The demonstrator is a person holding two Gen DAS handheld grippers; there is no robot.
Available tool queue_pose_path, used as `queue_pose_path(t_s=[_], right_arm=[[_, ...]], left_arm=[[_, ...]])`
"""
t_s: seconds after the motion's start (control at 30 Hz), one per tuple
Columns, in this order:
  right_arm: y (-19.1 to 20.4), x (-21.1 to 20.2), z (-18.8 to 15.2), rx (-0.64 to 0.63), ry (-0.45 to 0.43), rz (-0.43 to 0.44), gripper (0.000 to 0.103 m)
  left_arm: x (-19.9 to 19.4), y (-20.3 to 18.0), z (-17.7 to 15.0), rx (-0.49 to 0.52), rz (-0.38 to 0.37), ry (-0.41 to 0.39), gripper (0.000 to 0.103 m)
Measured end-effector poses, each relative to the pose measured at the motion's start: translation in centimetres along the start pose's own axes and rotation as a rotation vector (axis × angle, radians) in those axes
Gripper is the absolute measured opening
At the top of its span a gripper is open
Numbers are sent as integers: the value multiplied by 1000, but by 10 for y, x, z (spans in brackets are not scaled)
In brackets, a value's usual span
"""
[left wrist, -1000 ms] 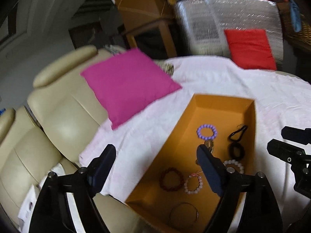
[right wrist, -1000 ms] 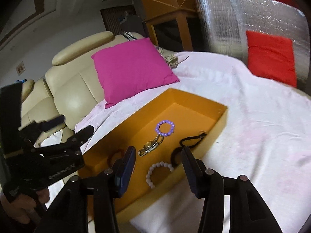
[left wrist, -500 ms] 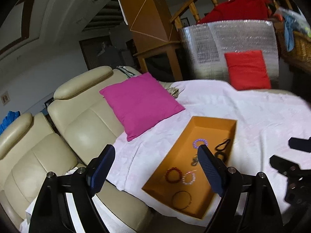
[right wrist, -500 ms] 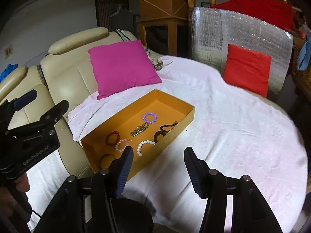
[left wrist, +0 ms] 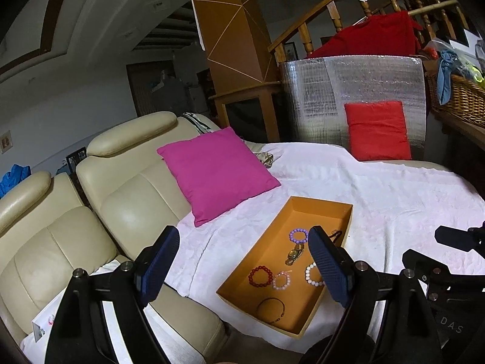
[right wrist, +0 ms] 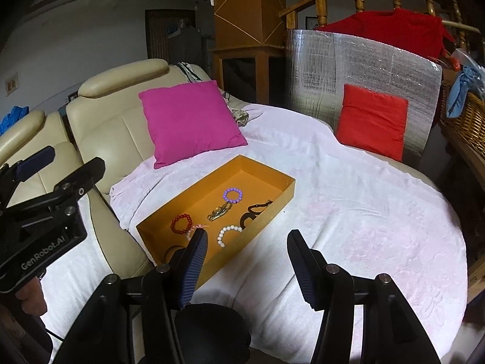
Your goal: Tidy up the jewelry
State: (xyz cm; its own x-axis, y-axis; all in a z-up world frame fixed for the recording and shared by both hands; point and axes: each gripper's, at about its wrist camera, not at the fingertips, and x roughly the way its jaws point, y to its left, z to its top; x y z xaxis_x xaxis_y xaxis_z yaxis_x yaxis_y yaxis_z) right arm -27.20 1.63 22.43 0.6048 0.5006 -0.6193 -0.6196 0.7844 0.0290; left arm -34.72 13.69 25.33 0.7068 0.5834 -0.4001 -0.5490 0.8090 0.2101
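An open orange box (left wrist: 309,209) (right wrist: 282,179) lies on a white blanket. In it lie a purple bead bracelet (left wrist: 298,236) (right wrist: 232,195), a gold watch (left wrist: 294,253) (right wrist: 219,211), a red bead bracelet (left wrist: 260,276) (right wrist: 181,223), a pink one (left wrist: 281,280), a white one (right wrist: 228,234), black hair ties (right wrist: 257,207) and a dark bangle (left wrist: 270,308). My left gripper (left wrist: 242,261) is open and empty, well above and in front of the box. My right gripper (right wrist: 247,257) is open and empty, above the blanket by the box's near side.
A magenta cushion (left wrist: 216,171) (right wrist: 191,123) leans on a cream leather sofa (left wrist: 115,188) left of the box. A red cushion (left wrist: 377,130) (right wrist: 371,123) rests against a silver foil panel (right wrist: 357,63) behind. A wicker basket (left wrist: 457,94) stands at the right.
Both grippers have pulled back and up from the box, which now looks smaller and farther. The jewelry in the box has not moved.
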Motion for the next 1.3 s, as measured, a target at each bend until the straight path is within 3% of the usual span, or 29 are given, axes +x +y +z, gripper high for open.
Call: queue_pose_path(t_s=[1.3], right_arm=[[42, 21, 5, -66, 10, -20, 59]], left_arm=[[21, 34, -13, -68, 1, 24, 87]])
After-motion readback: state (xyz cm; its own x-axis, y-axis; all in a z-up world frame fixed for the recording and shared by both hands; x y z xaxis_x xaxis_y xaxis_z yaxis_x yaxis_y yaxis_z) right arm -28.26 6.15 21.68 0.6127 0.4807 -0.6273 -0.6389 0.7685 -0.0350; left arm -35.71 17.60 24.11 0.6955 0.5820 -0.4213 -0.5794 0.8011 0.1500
